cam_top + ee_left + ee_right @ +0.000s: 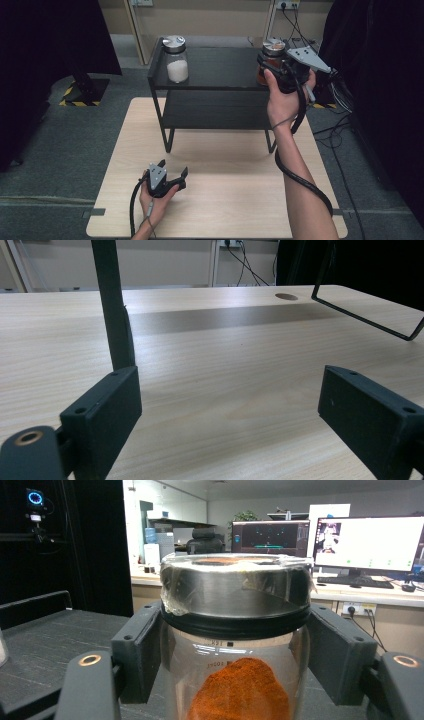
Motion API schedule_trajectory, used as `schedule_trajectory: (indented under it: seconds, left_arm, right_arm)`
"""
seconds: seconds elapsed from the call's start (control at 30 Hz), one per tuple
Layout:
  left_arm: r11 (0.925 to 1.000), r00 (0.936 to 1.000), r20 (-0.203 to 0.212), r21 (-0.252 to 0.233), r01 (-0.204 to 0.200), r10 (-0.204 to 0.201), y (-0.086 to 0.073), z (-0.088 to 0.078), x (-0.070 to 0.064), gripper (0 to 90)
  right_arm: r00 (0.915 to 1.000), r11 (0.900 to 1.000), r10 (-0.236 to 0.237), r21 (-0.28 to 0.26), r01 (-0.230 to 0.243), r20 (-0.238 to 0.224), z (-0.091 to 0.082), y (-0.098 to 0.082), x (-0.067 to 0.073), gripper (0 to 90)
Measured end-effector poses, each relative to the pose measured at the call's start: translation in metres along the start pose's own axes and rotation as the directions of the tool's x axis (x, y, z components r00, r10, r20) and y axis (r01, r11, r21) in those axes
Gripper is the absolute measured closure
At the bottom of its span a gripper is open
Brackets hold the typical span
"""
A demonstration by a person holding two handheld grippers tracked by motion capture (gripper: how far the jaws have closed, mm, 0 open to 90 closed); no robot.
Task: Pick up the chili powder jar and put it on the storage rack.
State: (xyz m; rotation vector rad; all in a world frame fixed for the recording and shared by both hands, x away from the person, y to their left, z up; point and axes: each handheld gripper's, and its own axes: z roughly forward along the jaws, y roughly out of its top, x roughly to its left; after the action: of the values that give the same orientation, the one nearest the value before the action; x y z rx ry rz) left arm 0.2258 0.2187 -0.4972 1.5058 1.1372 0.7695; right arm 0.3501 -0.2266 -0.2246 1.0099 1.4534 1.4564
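A pale wooden counter (225, 200) carries a black two-tier shelf (215, 100) at its far half. On the shelf's top tier stand two glass jars with metal lids: one of white grains (176, 59) at the left end, one of orange-red powder (270, 62) at the right (its lid wrapped in clear film). The right hand-held gripper (235, 655) is clamped on the powder jar's neck. The left hand-held gripper (172, 177) rests low over the counter's near part, jaws wide apart around nothing.
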Motion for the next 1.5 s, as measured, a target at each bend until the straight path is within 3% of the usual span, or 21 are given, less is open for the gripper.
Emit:
schedule_trajectory:
  seconds: [0.13, 0.37, 1.0, 1.5]
  left_arm:
    - [1.0000, 1.0000, -0.001, -0.001, 0.000, 0.000, 0.000, 0.000, 0.000, 9.9]
    - [1.0000, 1.0000, -0.001, -0.003, 0.000, 0.000, 0.000, 0.000, 0.000, 9.7]
    - [1.0000, 1.0000, -0.001, -0.003, 0.002, -0.002, -0.001, -0.001, 0.000, 9.5]
    - [1.0000, 1.0000, -0.002, -0.002, 0.000, 0.000, 0.000, -0.001, 0.000, 9.5]
  right_arm:
    - [1.0000, 1.000, 0.000, -0.004, 0.000, 0.002, 0.000, -0.001, -0.001, 24.9]
    - [0.9997, 0.999, -0.002, -0.039, 0.003, 0.024, -0.004, -0.011, -0.001, 7.8]
    - [0.9985, 0.998, -0.045, -0.053, 0.043, -0.032, -0.024, -0.019, -0.006, 6.2]
    - [0.9966, 0.996, -0.059, -0.069, 0.055, -0.057, -0.053, -0.032, -0.015, 6.0]
